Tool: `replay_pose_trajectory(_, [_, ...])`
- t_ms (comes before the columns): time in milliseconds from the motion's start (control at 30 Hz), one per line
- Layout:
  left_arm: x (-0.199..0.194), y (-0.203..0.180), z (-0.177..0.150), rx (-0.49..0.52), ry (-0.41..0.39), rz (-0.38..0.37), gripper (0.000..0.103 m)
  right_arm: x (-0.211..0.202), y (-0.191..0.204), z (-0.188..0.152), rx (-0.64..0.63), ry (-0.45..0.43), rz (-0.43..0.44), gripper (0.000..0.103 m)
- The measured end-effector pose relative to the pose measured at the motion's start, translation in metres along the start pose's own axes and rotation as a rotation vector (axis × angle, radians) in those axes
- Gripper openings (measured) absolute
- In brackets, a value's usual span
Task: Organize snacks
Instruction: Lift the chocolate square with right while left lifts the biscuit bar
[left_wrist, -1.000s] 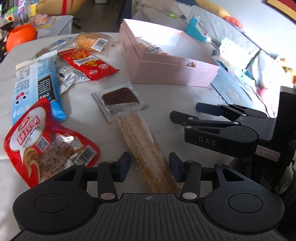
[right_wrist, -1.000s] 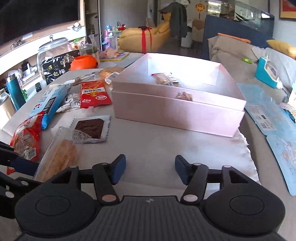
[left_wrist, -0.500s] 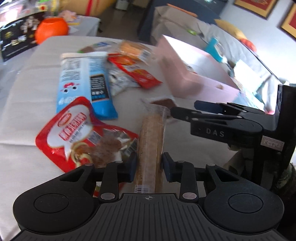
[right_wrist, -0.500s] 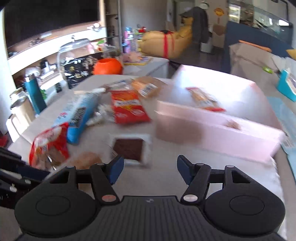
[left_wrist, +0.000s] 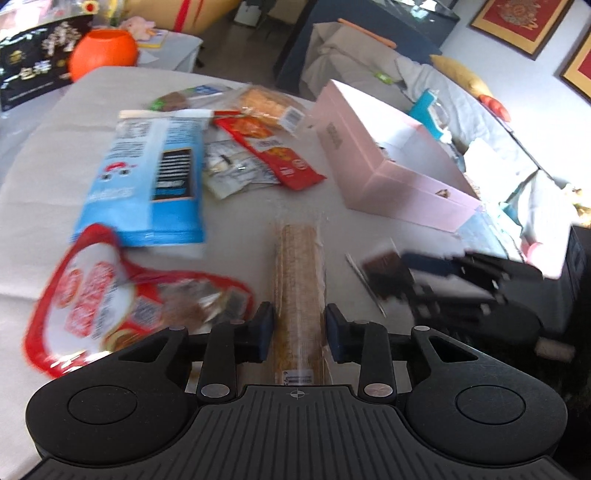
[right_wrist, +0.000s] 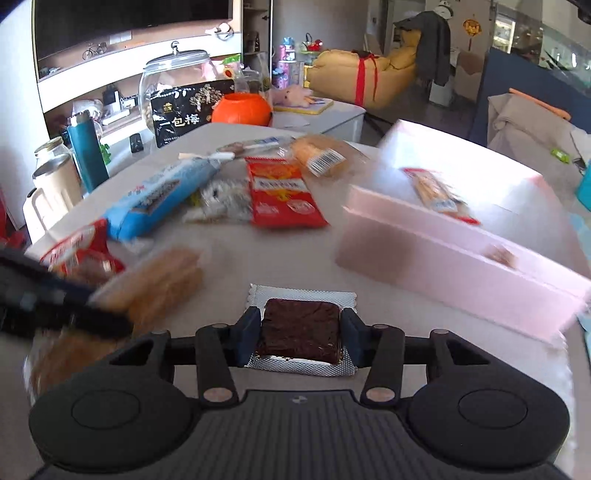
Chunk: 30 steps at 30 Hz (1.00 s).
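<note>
My left gripper (left_wrist: 298, 330) is shut on a long tan biscuit pack (left_wrist: 298, 280), held lengthwise between the pads. My right gripper (right_wrist: 301, 332) is shut on a square dark-brown snack in a silver wrapper (right_wrist: 301, 325). The right gripper shows blurred in the left wrist view (left_wrist: 461, 280), to the right of the biscuit pack. The open pink box (right_wrist: 461, 254) stands ahead to the right, with one snack pack (right_wrist: 439, 194) inside. The biscuit pack also shows blurred in the right wrist view (right_wrist: 155, 284).
On the white tablecloth lie a red-and-white bag (left_wrist: 110, 295), a blue pack (left_wrist: 147, 177), a red sachet (left_wrist: 269, 147), a clear packet (left_wrist: 232, 170) and a bread pack (left_wrist: 266, 107). An orange bowl (right_wrist: 242, 109), a glass jar (right_wrist: 173, 81) and bottles (right_wrist: 86, 151) stand beyond the table's far-left edge.
My left gripper closed on the biscuit pack and turned it to point away. My right gripper moved left onto the brown square snack and closed on it.
</note>
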<state>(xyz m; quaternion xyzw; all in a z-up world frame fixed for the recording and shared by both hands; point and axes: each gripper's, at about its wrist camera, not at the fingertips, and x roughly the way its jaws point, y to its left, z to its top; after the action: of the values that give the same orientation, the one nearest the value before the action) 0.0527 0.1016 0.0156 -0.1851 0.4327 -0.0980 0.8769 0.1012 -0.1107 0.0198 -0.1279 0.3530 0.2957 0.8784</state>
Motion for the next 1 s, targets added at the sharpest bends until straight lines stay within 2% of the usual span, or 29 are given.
replay_pose_trajectory(33, [0.005, -0.003, 0.002, 0.005, 0.001, -0.013, 0.035, -0.006, -0.005, -0.006, -0.009, 0.003, 0.007, 0.047])
replay_pose_trajectory(100, [0.015, -0.013, 0.007, 0.024, 0.005, -0.038, 0.035, -0.017, -0.013, -0.017, -0.018, 0.010, -0.003, 0.056])
replay_pose_trajectory(133, [0.019, -0.017, 0.008, 0.036, 0.006, -0.047, 0.035, -0.023, -0.016, -0.022, -0.015, 0.014, -0.022, 0.068])
replay_pose_trajectory(167, [0.024, -0.022, 0.010, 0.047, 0.007, -0.055, 0.035, -0.027, -0.020, -0.028, -0.010, 0.015, -0.041, 0.074])
replay_pose_trajectory(300, [0.035, -0.031, 0.012, 0.073, -0.002, -0.045, 0.037, -0.039, -0.032, -0.041, 0.011, 0.008, -0.139, 0.077])
replay_pose_trajectory(367, [0.035, -0.030, 0.012, 0.071, -0.015, -0.033, 0.037, -0.040, -0.035, -0.042, -0.001, -0.006, -0.265, 0.077])
replay_pose_trajectory(433, [0.031, -0.029, 0.011, 0.078, -0.038, 0.007, 0.037, -0.039, -0.034, -0.042, -0.016, -0.012, -0.346, 0.077])
replay_pose_trajectory(467, [0.029, -0.029, 0.011, 0.084, -0.051, 0.035, 0.037, -0.040, -0.035, -0.041, 0.001, -0.010, -0.341, 0.077])
replay_pose_trajectory(533, [0.025, -0.024, 0.012, 0.082, -0.065, 0.072, 0.037, -0.042, -0.037, -0.037, 0.082, -0.001, -0.242, 0.077])
replay_pose_trajectory(567, [0.024, -0.020, 0.012, 0.067, -0.062, 0.069, 0.037, -0.041, -0.037, -0.035, 0.122, 0.010, -0.194, 0.076])
replay_pose_trajectory(633, [0.024, -0.014, 0.014, 0.037, -0.057, 0.050, 0.037, -0.035, -0.035, -0.032, 0.173, 0.037, -0.156, 0.076])
replay_pose_trajectory(767, [0.023, -0.014, 0.011, 0.032, -0.061, 0.050, 0.038, -0.020, -0.035, -0.026, 0.246, 0.013, -0.142, 0.076])
replay_pose_trajectory(833, [0.024, -0.016, 0.009, 0.035, -0.059, 0.040, 0.038, -0.015, -0.029, -0.023, 0.223, 0.002, -0.118, 0.077])
replay_pose_trajectory(1000, [0.025, -0.019, 0.006, 0.064, -0.060, 0.036, 0.038, -0.012, -0.022, -0.021, 0.185, -0.003, -0.142, 0.076])
